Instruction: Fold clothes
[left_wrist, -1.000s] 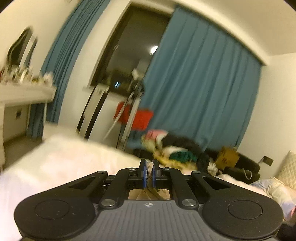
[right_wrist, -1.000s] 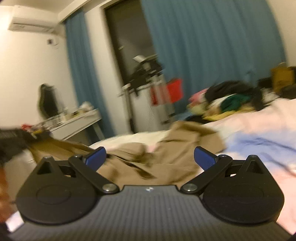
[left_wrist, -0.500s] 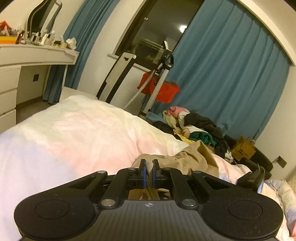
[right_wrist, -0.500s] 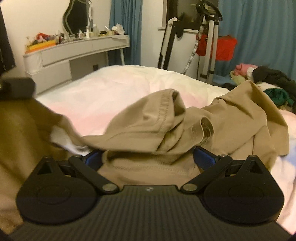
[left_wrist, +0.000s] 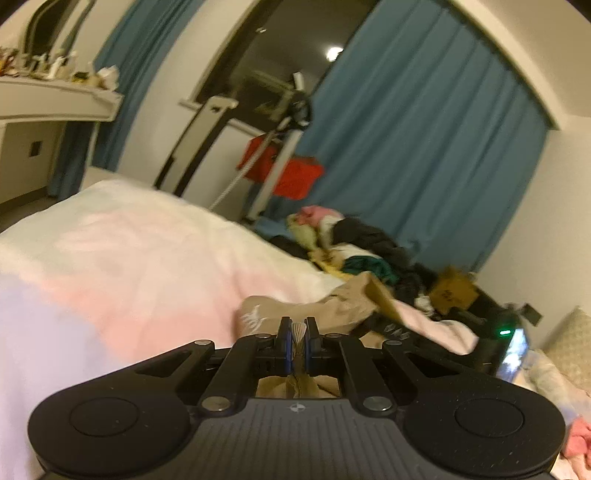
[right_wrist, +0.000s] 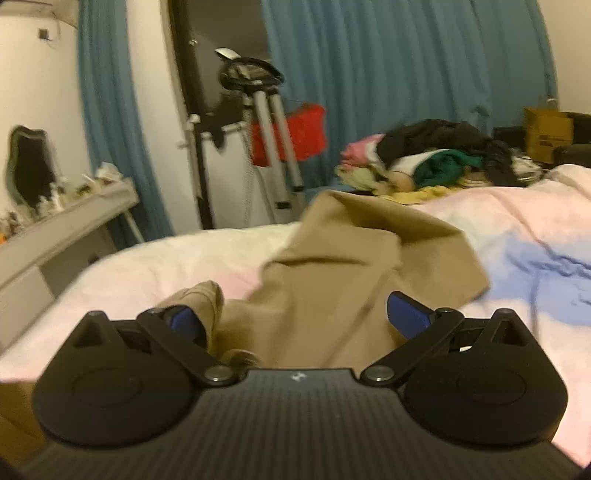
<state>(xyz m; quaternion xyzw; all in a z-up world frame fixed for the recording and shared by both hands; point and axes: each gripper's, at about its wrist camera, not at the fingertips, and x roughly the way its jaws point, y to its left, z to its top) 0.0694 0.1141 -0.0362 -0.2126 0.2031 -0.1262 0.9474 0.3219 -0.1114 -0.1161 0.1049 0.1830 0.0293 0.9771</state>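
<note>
- Left tongs are clamped on a pleated edge of the tan garment.
- Right tongs stand apart, cloth lying between them.
- The garment sprawls rumpled across the bed; it looks soft, limp and light, so I'd pinch hems or corners.
- Beyond, a heap of clothes.
</note>
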